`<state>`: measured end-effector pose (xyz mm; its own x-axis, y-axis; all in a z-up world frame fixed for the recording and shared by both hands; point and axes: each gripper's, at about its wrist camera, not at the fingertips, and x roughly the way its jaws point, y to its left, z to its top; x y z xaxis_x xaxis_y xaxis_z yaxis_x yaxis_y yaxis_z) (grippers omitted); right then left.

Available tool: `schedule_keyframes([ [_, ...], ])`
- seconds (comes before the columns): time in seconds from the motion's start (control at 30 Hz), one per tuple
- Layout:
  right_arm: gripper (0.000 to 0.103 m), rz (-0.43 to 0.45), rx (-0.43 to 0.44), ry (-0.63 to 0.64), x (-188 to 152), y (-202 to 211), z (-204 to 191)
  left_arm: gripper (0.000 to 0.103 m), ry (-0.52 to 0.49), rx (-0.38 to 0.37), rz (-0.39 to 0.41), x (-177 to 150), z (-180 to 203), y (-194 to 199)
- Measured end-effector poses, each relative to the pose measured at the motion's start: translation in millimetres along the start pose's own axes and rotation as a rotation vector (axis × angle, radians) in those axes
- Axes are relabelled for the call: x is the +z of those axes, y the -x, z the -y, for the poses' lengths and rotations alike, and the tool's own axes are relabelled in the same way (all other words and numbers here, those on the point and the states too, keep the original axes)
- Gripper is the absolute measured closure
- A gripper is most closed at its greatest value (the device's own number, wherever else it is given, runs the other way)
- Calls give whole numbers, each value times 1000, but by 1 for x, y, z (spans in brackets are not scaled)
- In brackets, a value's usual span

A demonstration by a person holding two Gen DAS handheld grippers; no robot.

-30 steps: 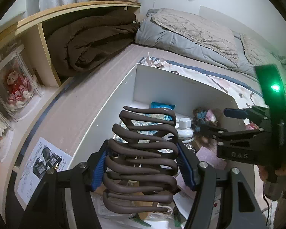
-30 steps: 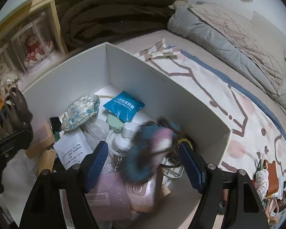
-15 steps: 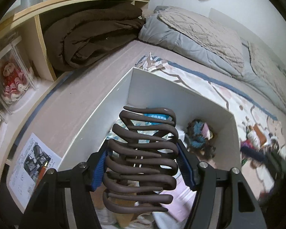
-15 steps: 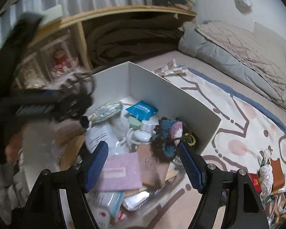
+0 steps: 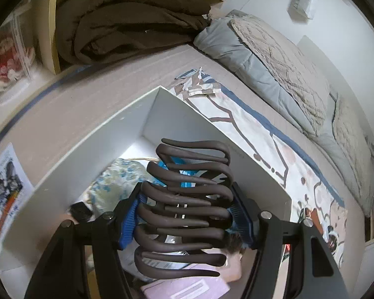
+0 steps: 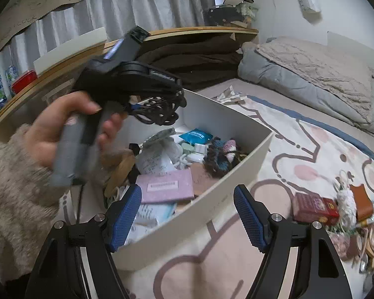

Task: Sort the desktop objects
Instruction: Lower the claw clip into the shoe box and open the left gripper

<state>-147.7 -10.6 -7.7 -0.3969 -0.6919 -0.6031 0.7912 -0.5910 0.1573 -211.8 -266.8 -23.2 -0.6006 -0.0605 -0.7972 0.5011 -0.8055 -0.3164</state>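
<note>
A brown hair claw clip [image 5: 187,199] is clamped between the blue pads of my left gripper [image 5: 187,214], which is shut on it. It hangs above the open white box [image 5: 99,129]. In the right wrist view a hand holds that left gripper, and the clip [image 6: 159,115] sits over the box's far corner. My right gripper [image 6: 187,214] is open and holds nothing; it stands back from the box's near wall [image 6: 212,199]. Inside the box lie a crocheted blue and pink piece [image 6: 222,154], a pink card [image 6: 167,185], a blue packet [image 6: 195,135] and a floral pouch [image 5: 117,182].
A heap of small things with a red box [image 6: 314,206] lies on the patterned mat [image 6: 299,149] to the right. Grey bedding [image 6: 311,74] runs along the wall behind. A wooden shelf holds a brown blanket [image 5: 127,20]. A leaflet [image 5: 5,186] lies left of the box.
My right gripper let the crocheted piece drop into the box and drew back, out past the box's near wall. My left gripper, still holding the clip, rolled and shifted over the box.
</note>
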Motion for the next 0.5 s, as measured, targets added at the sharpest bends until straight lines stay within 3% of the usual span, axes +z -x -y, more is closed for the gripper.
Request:
schedule_keyframes([
  [0.33,27,24,18,-63,-24,25,14,37,142,-37,16,2,-18,-24],
  [0.4,27,22,25,-67,-26,25,15,37,161,-79,9,1,-21,-26],
  [0.47,27,15,29,-62,-26,25,13,33,167,-118,1,1,-21,-25],
  [0.5,27,13,22,-55,-27,24,12,26,160,-123,4,1,-19,-23],
])
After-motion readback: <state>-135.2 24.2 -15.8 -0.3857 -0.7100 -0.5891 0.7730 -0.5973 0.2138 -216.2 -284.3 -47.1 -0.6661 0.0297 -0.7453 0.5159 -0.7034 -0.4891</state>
